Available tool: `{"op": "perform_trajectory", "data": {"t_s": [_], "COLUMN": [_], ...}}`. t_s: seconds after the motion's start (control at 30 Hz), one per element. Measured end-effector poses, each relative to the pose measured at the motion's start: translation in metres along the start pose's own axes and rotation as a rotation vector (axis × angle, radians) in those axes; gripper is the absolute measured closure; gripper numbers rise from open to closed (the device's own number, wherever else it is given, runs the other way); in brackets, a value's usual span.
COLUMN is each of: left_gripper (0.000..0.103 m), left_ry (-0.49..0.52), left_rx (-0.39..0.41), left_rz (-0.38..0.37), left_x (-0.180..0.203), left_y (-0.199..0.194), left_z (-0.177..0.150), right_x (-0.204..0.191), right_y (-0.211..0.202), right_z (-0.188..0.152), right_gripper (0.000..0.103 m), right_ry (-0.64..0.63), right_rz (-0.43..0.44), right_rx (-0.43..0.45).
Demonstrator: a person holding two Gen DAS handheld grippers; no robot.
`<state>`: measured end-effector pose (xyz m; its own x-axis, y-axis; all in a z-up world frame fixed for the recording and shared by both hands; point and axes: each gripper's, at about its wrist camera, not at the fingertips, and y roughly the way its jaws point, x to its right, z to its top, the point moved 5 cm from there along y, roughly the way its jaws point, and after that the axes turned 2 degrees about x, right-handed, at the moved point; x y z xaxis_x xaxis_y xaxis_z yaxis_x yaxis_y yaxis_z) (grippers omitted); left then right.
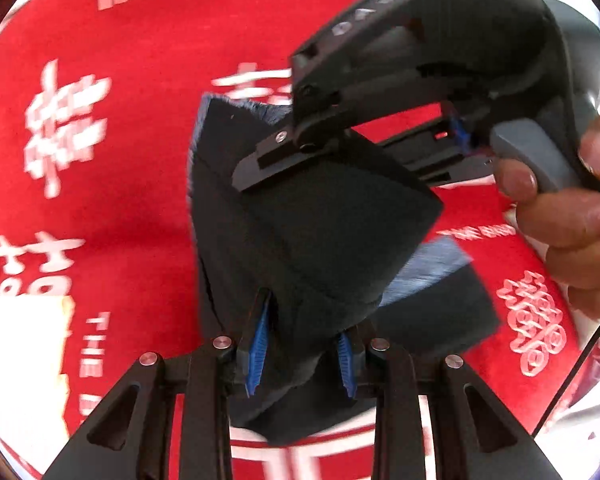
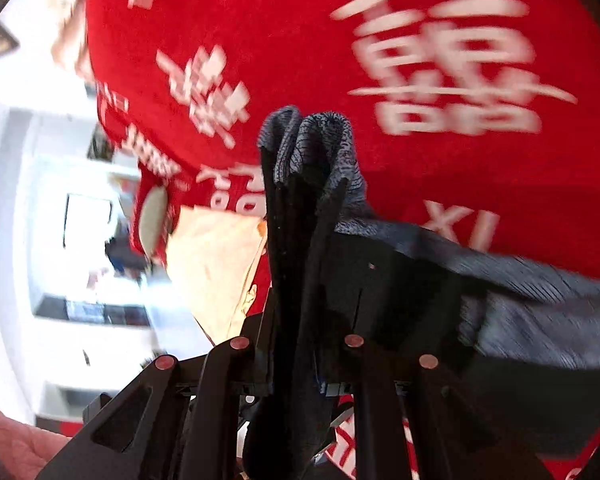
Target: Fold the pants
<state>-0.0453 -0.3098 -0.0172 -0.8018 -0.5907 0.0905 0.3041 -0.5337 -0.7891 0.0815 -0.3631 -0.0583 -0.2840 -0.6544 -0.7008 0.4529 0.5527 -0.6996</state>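
Note:
The pants (image 1: 320,220) are dark navy with a lighter grey-blue inside, held up above the red cloth (image 1: 132,160). My left gripper (image 1: 300,344) is shut on the pants, with bunched fabric pinched between its blue-padded fingers (image 1: 260,340). My right gripper shows in the left wrist view (image 1: 268,160), held by a hand, its fingers closed on the pants' upper edge. In the right wrist view my right gripper (image 2: 304,200) is shut on a fold of the pants (image 2: 312,136), and the rest of the pants (image 2: 520,300) trails to the right.
The red cloth (image 2: 420,160) with white characters covers the surface under both grippers. A beige cloth (image 2: 216,264) lies at its edge. A pale patch (image 1: 20,352) shows at lower left. A bright room with white furniture (image 2: 60,240) lies beyond.

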Motion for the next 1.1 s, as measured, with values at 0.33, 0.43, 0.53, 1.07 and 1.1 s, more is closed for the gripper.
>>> {"op": "perform_trajectory", "data": {"t_s": [0.33,0.43,0.53,1.07,1.1], "left_gripper": [0.072,0.072,0.072,0.037,0.037], "left_ry": [0.073,0.093,0.101,0.042,0.038], "left_rx": [-0.134,-0.176,-0.219,-0.275,-0.262], "left_rz": [-0.167,-0.174,-0.154,-0.175,-0.167], "left_x": [0.126,0.150,0.166,0.147,0.139], "left_y": [0.048,0.067,0.088,0.070,0.063], "left_z": [-0.023,-0.036,-0.049,-0.046,-0.043], "right_x": [0.126,0.162,0.191,0.239,0.238], "right_y": [-0.104,-0.110,-0.101,-0.098,-0.097], "right_z": [-0.059,-0.071,-0.079,-0.102,-0.104], "right_gripper": [0.087,0.087,0.087,0.077,0.077], "right_ry": [0.180,0.223,0.234,0.237,0.223], "right_rz": [-0.036,-0.056,-0.107,-0.304,-0.328], "right_rx": [0.139,0.152,0.131,0.148,0.150]}}
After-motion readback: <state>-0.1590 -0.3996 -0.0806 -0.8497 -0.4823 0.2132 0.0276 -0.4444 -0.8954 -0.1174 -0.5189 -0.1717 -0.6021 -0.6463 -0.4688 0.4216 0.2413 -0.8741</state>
